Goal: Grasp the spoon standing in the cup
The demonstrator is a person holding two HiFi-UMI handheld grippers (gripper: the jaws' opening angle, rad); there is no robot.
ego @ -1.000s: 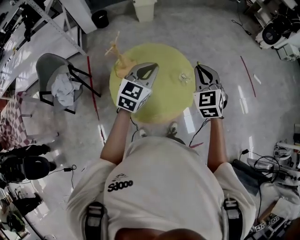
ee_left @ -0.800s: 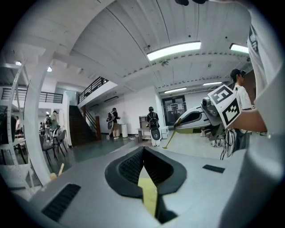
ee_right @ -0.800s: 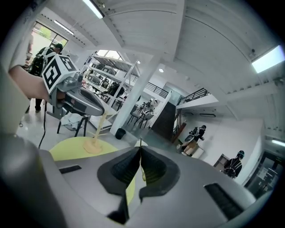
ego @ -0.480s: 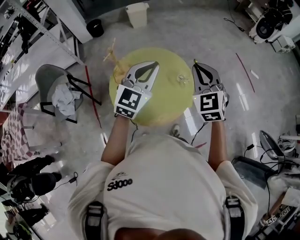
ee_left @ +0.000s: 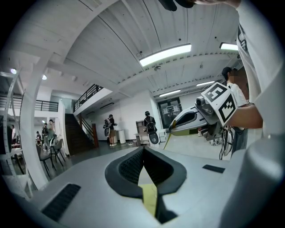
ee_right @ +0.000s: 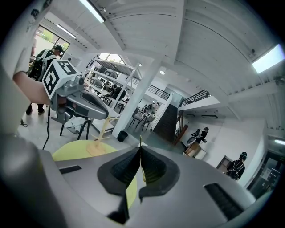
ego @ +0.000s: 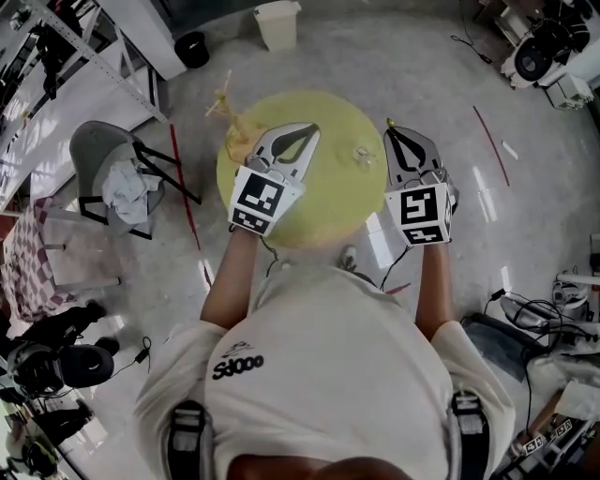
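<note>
A small clear cup (ego: 362, 155) stands on the round yellow table (ego: 319, 211), right of centre; the spoon in it is too small to make out. My left gripper (ego: 311, 129) hovers over the table's left half with its jaws shut and empty. My right gripper (ego: 391, 127) hangs at the table's right edge, just right of the cup and apart from it, jaws shut. In the left gripper view the jaws (ee_left: 143, 150) meet in a line, and the right gripper (ee_left: 196, 118) shows beyond. In the right gripper view the jaws (ee_right: 140, 150) are shut too, with a thin pale stick just above their tips.
A wooden branched stand (ego: 234, 117) sits at the table's far left edge, also the stand (ee_right: 99, 141) in the right gripper view. A grey chair with cloth (ego: 122, 173) stands to the left, a pale bin (ego: 277, 23) beyond the table. Cables and equipment (ego: 544, 319) lie at the right.
The head view has shifted slightly. Both grippers keep their places over the table, and their jaws stay shut.
</note>
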